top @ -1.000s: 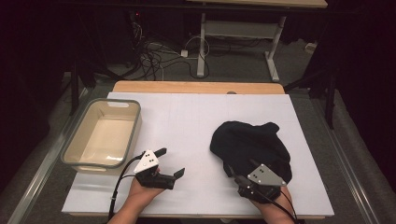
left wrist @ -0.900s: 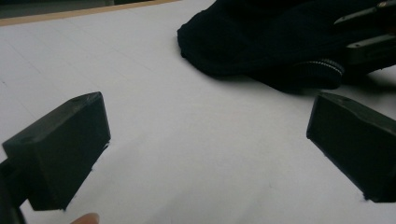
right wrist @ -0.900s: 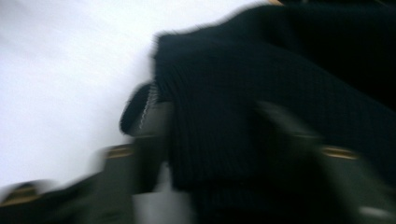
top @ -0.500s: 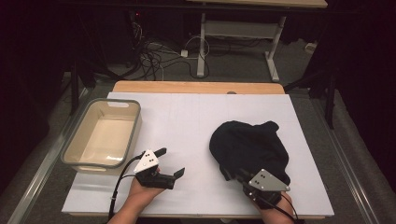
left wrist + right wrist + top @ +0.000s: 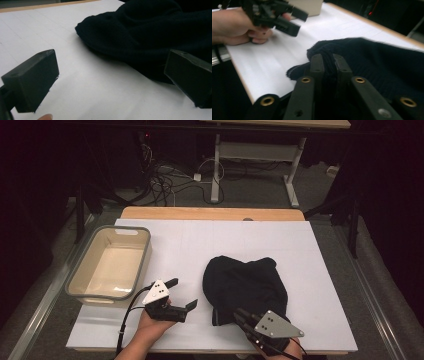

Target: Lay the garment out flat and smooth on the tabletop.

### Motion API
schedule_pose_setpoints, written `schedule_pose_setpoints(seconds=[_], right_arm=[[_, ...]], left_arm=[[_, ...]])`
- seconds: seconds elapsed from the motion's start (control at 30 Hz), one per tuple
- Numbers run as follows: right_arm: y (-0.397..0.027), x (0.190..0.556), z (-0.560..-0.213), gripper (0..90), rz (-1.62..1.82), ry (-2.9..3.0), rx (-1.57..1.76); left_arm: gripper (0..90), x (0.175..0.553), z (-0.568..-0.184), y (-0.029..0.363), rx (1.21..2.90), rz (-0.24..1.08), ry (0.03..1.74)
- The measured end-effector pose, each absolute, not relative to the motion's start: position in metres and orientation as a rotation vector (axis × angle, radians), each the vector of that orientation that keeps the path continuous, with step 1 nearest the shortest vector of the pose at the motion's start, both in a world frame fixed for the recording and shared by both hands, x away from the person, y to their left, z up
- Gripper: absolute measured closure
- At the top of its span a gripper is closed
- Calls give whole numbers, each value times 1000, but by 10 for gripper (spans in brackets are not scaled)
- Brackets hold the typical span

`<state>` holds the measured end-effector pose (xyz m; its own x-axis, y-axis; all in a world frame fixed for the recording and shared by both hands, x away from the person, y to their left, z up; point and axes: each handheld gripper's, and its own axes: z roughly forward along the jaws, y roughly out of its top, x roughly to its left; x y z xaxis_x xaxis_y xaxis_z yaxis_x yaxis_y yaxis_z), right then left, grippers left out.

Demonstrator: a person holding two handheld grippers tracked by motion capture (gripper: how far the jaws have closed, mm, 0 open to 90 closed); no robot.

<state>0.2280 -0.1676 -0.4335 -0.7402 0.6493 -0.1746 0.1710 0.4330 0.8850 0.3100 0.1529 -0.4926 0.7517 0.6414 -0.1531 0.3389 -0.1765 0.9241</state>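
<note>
1. A black knitted garment [image 5: 245, 287] is lying crumpled on the white table top [image 5: 200, 245], right of the middle and toward the person's edge.
2. The right gripper [image 5: 239, 316] is sitting at the near edge of the table, angled up and to the left in the high view, with its grey three-cornered plate facing up.
3. Its jaws have just been closing, and in the right gripper view they are pinching a fold of the garment's [image 5: 372, 60] near hem between them, the dark knit bunching up in the narrow gap.
4. The pinched fold is standing slightly raised above the table, while the rest of the cloth is spreading away behind it.
5. The left gripper [image 5: 181, 294] is resting near the front of the table, just left of the garment and apart from it, held in the person's left hand [image 5: 152, 325].
6. Its jaws are standing spread wide with nothing between them; in the left gripper view bare white table is lying between the two black pads, and the garment's [image 5: 140, 37] edge is lying beyond them, toward the right pad.
7. A fingertip is showing at the bottom edge of the left gripper view.
8. A beige tub with a grey rim [image 5: 134, 230] is standing at the left side of the table, well apart from the garment and just beyond the left gripper.
</note>
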Motion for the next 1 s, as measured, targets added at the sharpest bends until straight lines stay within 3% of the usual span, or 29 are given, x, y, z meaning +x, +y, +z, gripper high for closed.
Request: schedule_pose_setpoints(seconds=[0.13, 0.33, 0.8, 0.97, 1.0], right_arm=[[-178, 228, -425, 826, 1286, 2119, 701], [-226, 235, -408, 826, 1268, 1925, 829], [-370, 245, -447, 826, 1035, 1702, 1276], [-393, 240, -453, 823, 985, 1660, 1352], [-391, 242, -455, 771, 1011, 1697, 1360]], left_arm=[[0, 310, -493, 153, 1783, 325, 768], [0, 310, -493, 153, 1783, 327, 767], [0, 310, -493, 153, 1780, 325, 767], [0, 310, -493, 153, 1782, 327, 766], [0, 310, -493, 153, 1782, 327, 768]])
